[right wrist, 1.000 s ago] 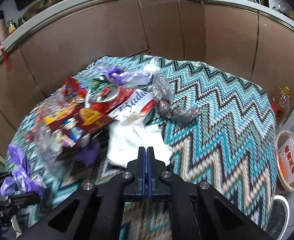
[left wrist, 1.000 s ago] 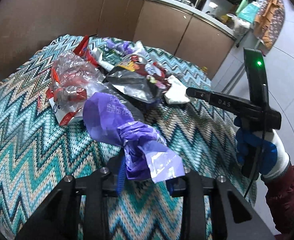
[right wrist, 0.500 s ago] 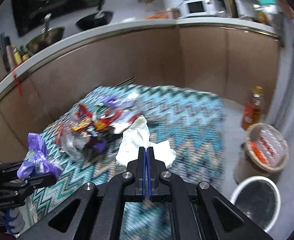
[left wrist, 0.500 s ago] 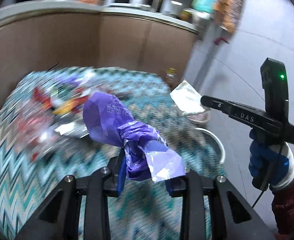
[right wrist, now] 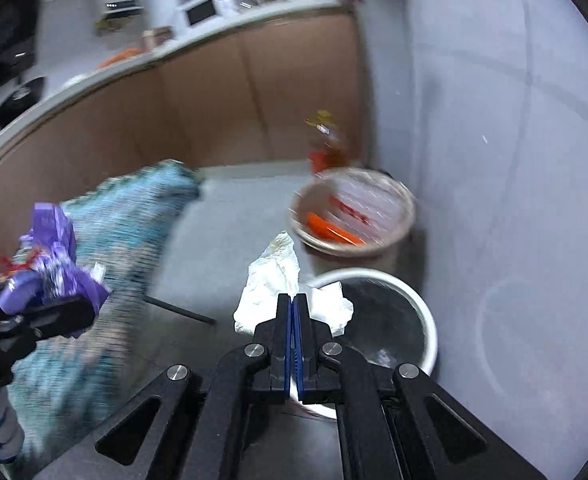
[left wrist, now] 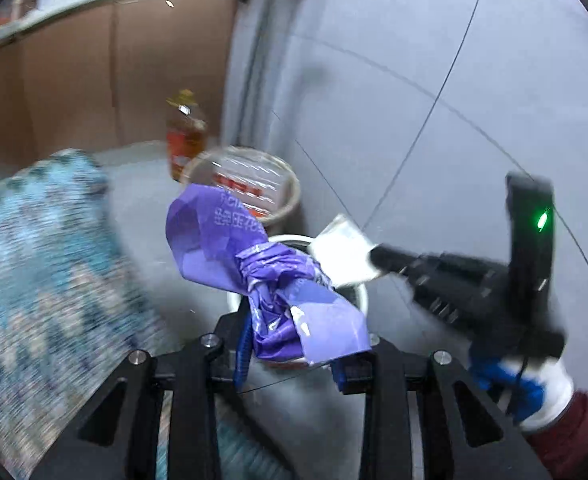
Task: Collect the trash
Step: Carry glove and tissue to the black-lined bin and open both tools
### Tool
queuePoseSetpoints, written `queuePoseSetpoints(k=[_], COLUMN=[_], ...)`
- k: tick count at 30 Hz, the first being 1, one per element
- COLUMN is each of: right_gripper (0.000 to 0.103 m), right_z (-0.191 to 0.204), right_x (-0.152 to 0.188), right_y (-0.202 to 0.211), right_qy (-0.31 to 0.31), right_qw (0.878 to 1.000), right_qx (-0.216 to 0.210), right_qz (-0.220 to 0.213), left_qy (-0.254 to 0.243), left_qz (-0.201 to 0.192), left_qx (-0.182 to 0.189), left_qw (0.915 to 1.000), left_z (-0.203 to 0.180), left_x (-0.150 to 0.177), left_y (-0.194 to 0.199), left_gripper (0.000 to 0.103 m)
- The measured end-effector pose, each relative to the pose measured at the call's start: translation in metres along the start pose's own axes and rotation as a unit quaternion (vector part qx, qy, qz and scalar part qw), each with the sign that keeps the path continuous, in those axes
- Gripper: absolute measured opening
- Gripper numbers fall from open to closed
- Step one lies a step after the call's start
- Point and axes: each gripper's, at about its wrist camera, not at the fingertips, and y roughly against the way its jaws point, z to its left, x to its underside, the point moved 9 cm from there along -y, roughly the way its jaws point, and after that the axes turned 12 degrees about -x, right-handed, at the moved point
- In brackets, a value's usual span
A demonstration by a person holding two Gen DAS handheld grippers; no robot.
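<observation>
My left gripper (left wrist: 290, 356) is shut on a crumpled purple plastic bag (left wrist: 254, 264), held in the air past the table edge; it also shows in the right wrist view (right wrist: 50, 256). My right gripper (right wrist: 293, 308) is shut on a white paper napkin (right wrist: 274, 284), held above the floor at the left rim of a white round bin (right wrist: 426, 316). In the left wrist view the napkin (left wrist: 346, 252) hangs over that white bin (left wrist: 360, 300), mostly hidden behind the bag.
A second bin with a beige rim (right wrist: 354, 208) holds red and orange trash behind the white one. An oil bottle (left wrist: 186, 136) stands by the brown cabinet (right wrist: 214, 100). The zigzag-cloth table (left wrist: 34, 260) lies to the left. A grey wall (right wrist: 494, 120) is on the right.
Both grippers have swung right, off the table and toward the bins on the floor, each still holding its trash. The table pile has left the view.
</observation>
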Motion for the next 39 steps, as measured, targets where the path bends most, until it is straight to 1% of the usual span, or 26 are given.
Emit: queuePoseSetpoints(k=[3,7,9,11,13,14,15,16,17,18,22,24,27,29,34,39], right_gripper=[0.002,0.002,0.004,0.004,0.004,0.006,0.014,0.019,0.028,0.031,0.032,0.035,0.036,0.036,0.036,0.036], right_z=[-0.034,-0.073,-0.086,-0.097,-0.106,-0.108,-0.111,-0.112,-0.111,-0.110,-0.105,-0.101,-0.093,-0.086,-0.064,-0.042], right_x=[0.013,0.028,0.031,0.040,0.047,0.050,0.053,0.055,0.055,0.056,0.057,0.056,0.054,0.053,0.049,0.044], right_y=[-0.027,-0.060,-0.073,-0.080,-0.084,-0.086,-0.087,-0.086,-0.086,-0.084,-0.081,-0.077,-0.069,-0.061,-0.042,-0.022], right_qy=[-0.034,-0.070,-0.081,-0.085,-0.085,-0.083,-0.082,-0.080,-0.079,-0.077,-0.069,-0.060,-0.048,-0.035,-0.007,0.011], right_qw=[0.999,0.997,0.996,0.995,0.995,0.995,0.995,0.995,0.995,0.995,0.995,0.996,0.996,0.996,0.995,0.995], right_qx=[0.006,0.018,0.019,0.025,0.031,0.033,0.037,0.038,0.039,0.041,0.045,0.050,0.059,0.072,0.087,0.090], right_qz=[0.014,0.028,0.034,0.040,0.046,0.049,0.051,0.051,0.050,0.050,0.049,0.049,0.049,0.049,0.042,0.027], left_qy=[-0.002,0.000,0.017,0.032,0.044,0.049,0.051,0.053,0.055,0.057,0.065,0.070,0.074,0.073,0.076,0.079], left_qz=[0.028,0.055,0.077,0.095,0.108,0.110,0.110,0.110,0.107,0.107,0.110,0.111,0.101,0.094,0.079,0.064], left_qx=[0.022,0.026,0.041,0.044,0.051,0.052,0.055,0.055,0.054,0.056,0.058,0.057,0.054,0.050,0.042,0.035], left_qw=[0.9994,0.9982,0.9961,0.9940,0.9918,0.9913,0.9911,0.9910,0.9912,0.9911,0.9902,0.9897,0.9906,0.9916,0.9931,0.9942], left_z=[-0.020,-0.040,-0.041,-0.040,-0.041,-0.041,-0.042,-0.041,-0.041,-0.041,-0.039,-0.036,-0.032,-0.031,-0.026,-0.018], left_x=[-0.013,-0.018,-0.017,-0.015,-0.013,-0.014,-0.015,-0.016,-0.018,-0.018,-0.018,-0.019,-0.024,-0.027,-0.030,-0.034], left_y=[-0.041,-0.080,-0.103,-0.122,-0.132,-0.135,-0.137,-0.138,-0.137,-0.138,-0.141,-0.143,-0.141,-0.139,-0.121,-0.100], left_gripper=[0.031,0.035,0.037,0.042,0.047,0.048,0.053,0.058,0.059,0.060,0.060,0.060,0.060,0.060,0.060,0.060])
